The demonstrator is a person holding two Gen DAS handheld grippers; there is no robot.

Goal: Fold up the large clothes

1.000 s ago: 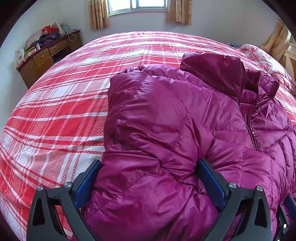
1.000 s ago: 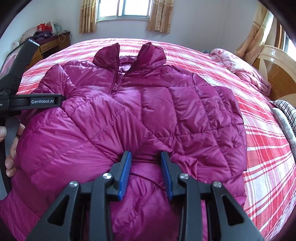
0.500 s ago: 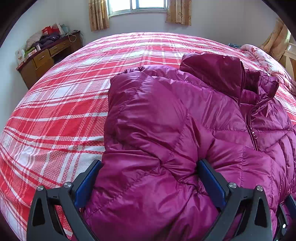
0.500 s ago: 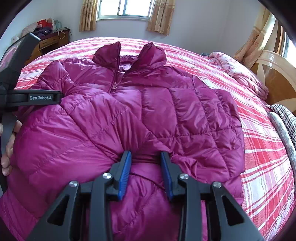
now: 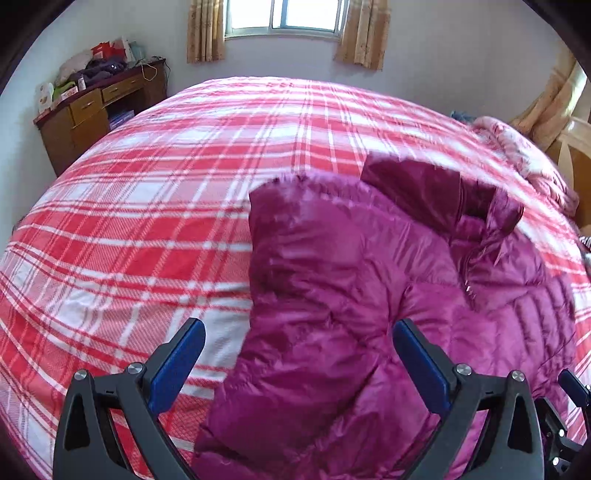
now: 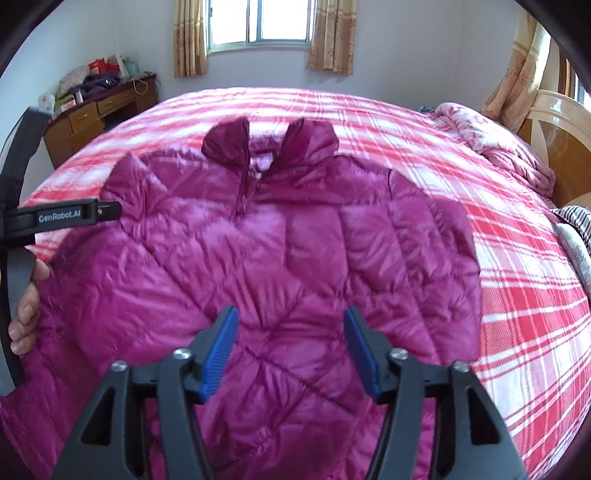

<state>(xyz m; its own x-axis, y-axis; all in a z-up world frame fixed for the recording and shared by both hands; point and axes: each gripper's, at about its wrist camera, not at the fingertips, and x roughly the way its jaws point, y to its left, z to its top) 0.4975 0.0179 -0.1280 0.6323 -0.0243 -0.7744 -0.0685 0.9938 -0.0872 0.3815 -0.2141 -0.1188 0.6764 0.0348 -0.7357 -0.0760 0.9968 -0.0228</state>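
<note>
A magenta quilted puffer jacket [image 6: 295, 240] lies front up on the red plaid bedspread [image 6: 517, 295], collar toward the window. In the left wrist view its side is folded inward [image 5: 332, 295]. My left gripper [image 5: 299, 363] hangs open above that folded edge. Its left pad is over bare bedspread and its right pad is just off the fabric. My right gripper [image 6: 291, 354] hovers over the jacket's lower front. Its jaws are opening, the cloth lies beneath them and the pads pinch nothing. The left tool's black body [image 6: 59, 216] and a hand [image 6: 26, 314] show at the left edge.
A wooden desk [image 5: 92, 110] piled with clutter stands by the wall at far left. A curtained window [image 6: 258, 22] is behind the bed. A pink floral quilt [image 6: 498, 144], the headboard [image 6: 561, 147] and a striped cloth [image 6: 576, 218] are at the right.
Both grippers let go of the jacket and lifted away from it. The right jaws spread from a pinch on a fold. The left jaws no longer squeeze the bunched side.
</note>
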